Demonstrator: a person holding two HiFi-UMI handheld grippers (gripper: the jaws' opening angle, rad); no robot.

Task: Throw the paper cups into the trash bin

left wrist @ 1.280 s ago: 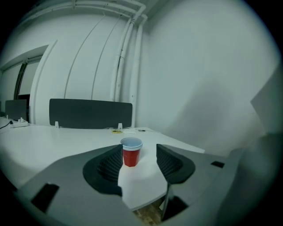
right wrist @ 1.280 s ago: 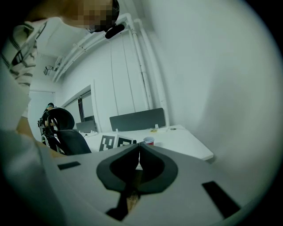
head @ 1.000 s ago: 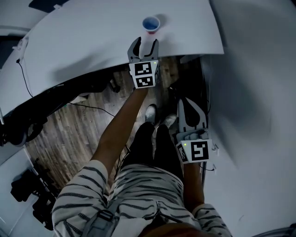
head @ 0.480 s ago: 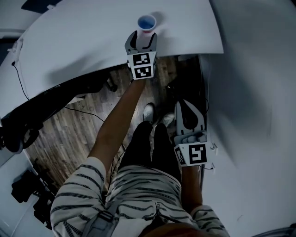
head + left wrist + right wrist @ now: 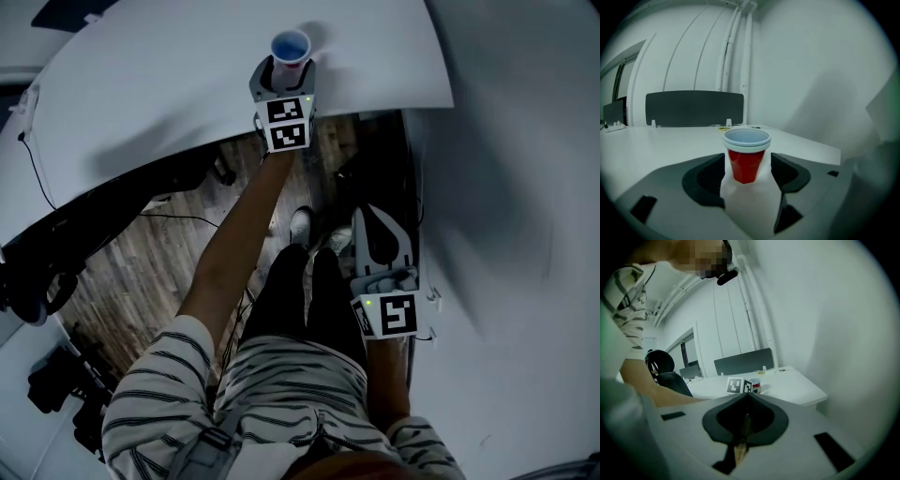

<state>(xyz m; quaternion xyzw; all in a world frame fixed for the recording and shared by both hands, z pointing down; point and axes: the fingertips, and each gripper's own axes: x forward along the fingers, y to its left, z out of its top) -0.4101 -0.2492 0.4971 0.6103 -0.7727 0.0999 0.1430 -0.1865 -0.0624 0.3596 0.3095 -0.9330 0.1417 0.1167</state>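
Left claw (image 5: 283, 75) at the red paper cup with a white rim and pale blue inside (image 5: 291, 47). The cup stands upright on the white worktop (image 5: 169, 84), near its front edge. In the left gripper view the cup (image 5: 746, 157) sits between the two dark jaws of the left claw (image 5: 747, 171), with a gap on either side. The jaws are opening and neither pad presses on the cup wall.

To do this step well, keep the cup centred between the jaws and level with the red wall below the rim. A thin paper wall is likely to buckle, so close gently and only until the pads bear. Lift straight up before you turn away from the worktop (image 5: 656, 145). The rim looks layered, which may mean a stack of cups; this cannot be settled from these views.

Your right claw (image 5: 380, 225) hangs low beside your legs, above the wood-plank floor (image 5: 141, 272). Its jaws are together on nothing, as the right gripper view shows (image 5: 743, 423).

Surroundings: a dark upright panel (image 5: 693, 108) stands along the far side of the worktop, well apart from the cup. A black cable (image 5: 42, 150) runs off the worktop's left end. A black office chair (image 5: 661, 366) stands farther off. Nothing stands between the left claw and the cup. No trash bin appears in any view, so you must find it before you carry the cup.
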